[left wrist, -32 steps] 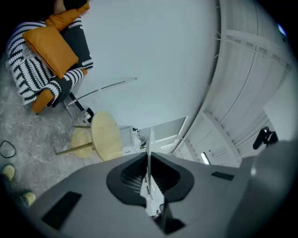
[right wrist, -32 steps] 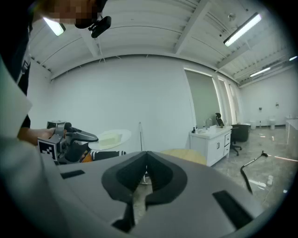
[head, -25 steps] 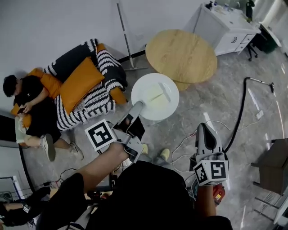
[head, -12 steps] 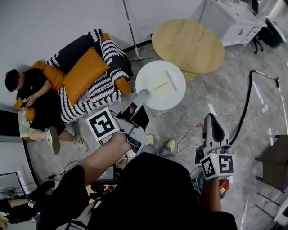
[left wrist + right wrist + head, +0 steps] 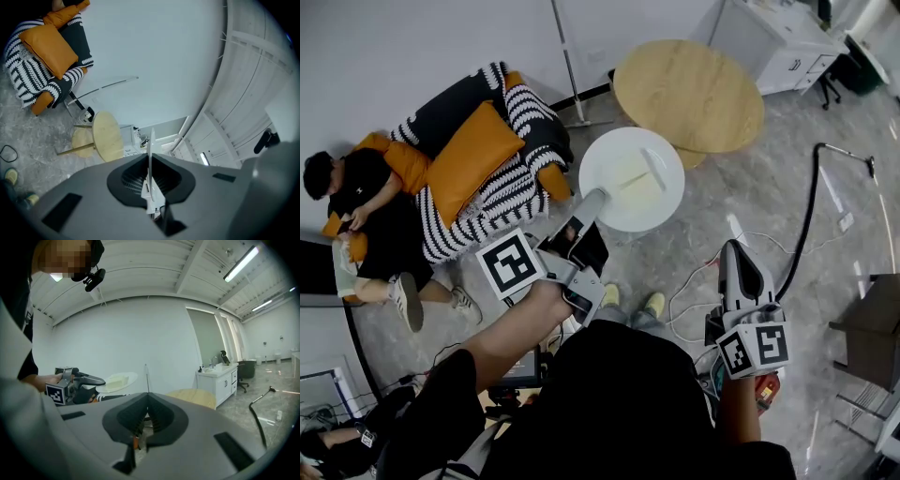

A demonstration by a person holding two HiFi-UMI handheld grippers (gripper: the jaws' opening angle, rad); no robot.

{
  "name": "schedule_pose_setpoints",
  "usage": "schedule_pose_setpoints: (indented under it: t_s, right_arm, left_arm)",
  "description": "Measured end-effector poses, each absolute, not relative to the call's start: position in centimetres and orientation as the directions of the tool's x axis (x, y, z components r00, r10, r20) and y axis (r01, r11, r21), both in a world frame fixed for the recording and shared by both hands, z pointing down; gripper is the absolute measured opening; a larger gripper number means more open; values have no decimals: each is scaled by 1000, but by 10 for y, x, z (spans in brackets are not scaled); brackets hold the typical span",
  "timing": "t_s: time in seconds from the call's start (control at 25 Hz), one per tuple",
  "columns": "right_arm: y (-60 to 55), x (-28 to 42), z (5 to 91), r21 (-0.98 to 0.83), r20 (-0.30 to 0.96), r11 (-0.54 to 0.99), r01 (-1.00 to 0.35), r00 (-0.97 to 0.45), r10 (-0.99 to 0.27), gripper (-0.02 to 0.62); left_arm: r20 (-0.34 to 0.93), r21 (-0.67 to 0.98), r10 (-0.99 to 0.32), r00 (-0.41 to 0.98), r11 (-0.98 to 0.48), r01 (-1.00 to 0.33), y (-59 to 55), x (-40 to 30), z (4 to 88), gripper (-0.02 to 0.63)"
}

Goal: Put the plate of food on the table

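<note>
Two claws are mine: the left claw [image 5: 593, 201] is clamped on the near rim of the white plate [image 5: 611, 152], which shows edge-on between its jaws in the left gripper view; the plate rides level in the air over the grey floor [image 5: 750, 206], pale food [image 5: 632, 180] on it, just short of the round wooden surface [image 5: 689, 94]; the right claw [image 5: 734, 253] has its jaws together on nothing, well apart from the plate.

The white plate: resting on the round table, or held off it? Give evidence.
Held off it. The left gripper is shut on the rim of the plate; the head view shows it short of the table, over floor.
</note>
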State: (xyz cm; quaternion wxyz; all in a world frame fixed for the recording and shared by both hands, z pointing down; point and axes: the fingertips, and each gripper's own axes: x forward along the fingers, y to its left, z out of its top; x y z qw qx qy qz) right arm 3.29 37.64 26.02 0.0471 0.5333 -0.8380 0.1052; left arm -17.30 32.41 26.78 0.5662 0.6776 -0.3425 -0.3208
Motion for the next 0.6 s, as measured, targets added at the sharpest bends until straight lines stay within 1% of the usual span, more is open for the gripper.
schedule_pose_setpoints:
  t_s: [0.32, 0.6]
  right_arm:
    - [353, 5, 263, -122, 212, 398, -909, -415, -885, 6]
    - [352, -7, 265, -115, 216, 401, -909, -417, -883, 6]
  left_arm:
    - [-38, 991, -817, 575, -104, -82, 298, -193, 275, 17]
    - [-36, 991, -817, 576, -103, -85, 293, -197, 284, 17]
